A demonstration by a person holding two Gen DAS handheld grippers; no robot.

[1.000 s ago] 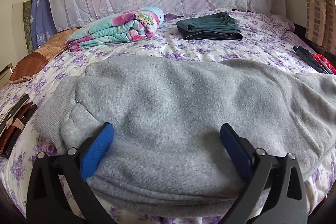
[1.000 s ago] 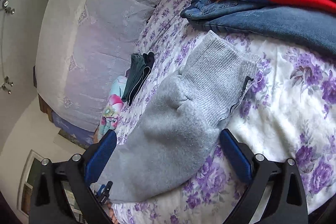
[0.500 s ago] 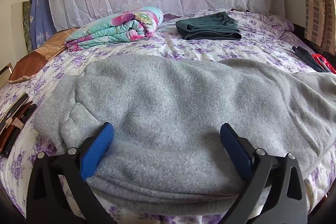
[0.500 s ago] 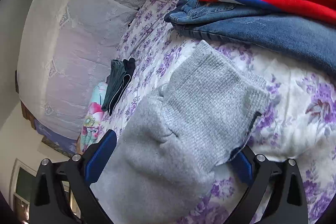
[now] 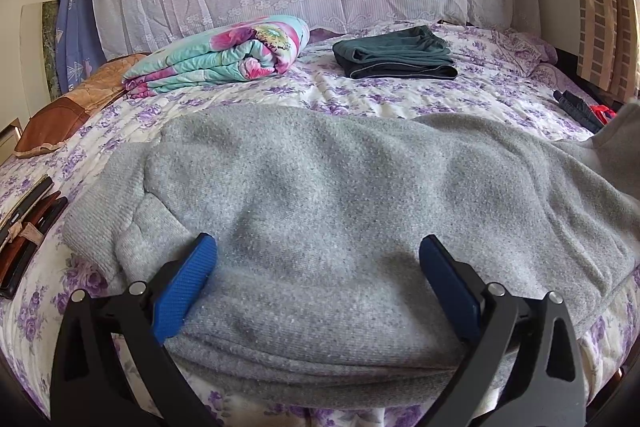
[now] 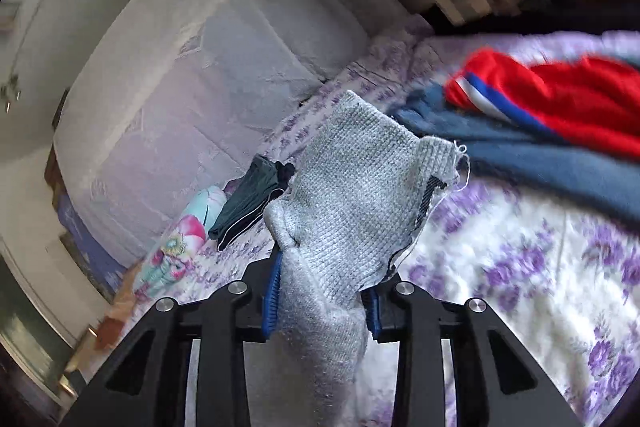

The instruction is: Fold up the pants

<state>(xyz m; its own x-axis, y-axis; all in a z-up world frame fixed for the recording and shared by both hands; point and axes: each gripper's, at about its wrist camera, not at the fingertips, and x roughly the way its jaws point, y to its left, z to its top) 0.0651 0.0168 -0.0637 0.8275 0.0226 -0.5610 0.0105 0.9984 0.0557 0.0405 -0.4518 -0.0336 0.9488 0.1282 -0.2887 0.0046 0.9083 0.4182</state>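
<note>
On the bed (image 5: pixel 360 99), one pair of grey pants (image 5: pixel 340 195) lies spread.
Right gripper (image 6: pixel 320 301): jaws closing on the ribbed cuff, lifted off the bed. Left gripper (image 5: pixel 316 267): jaws wide open over the waist, gripping nothing. Nearby: one folded dark garment (image 5: pixel 394 53), one rolled floral quilt (image 5: pixel 224 57).

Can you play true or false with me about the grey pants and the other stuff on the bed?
1. The right gripper has a leg end of the grey pants between its jaws. True; the jaws are closing on it.
2. The left gripper pinches the pants. False: its jaws stand wide open over the cloth.
3. A folded dark green garment lies near the headboard. True.
4. The red garment lies under the jeans. False: it lies on top of them.
5. The flowery blanket is spread out flat. False: it is rolled up.
</note>
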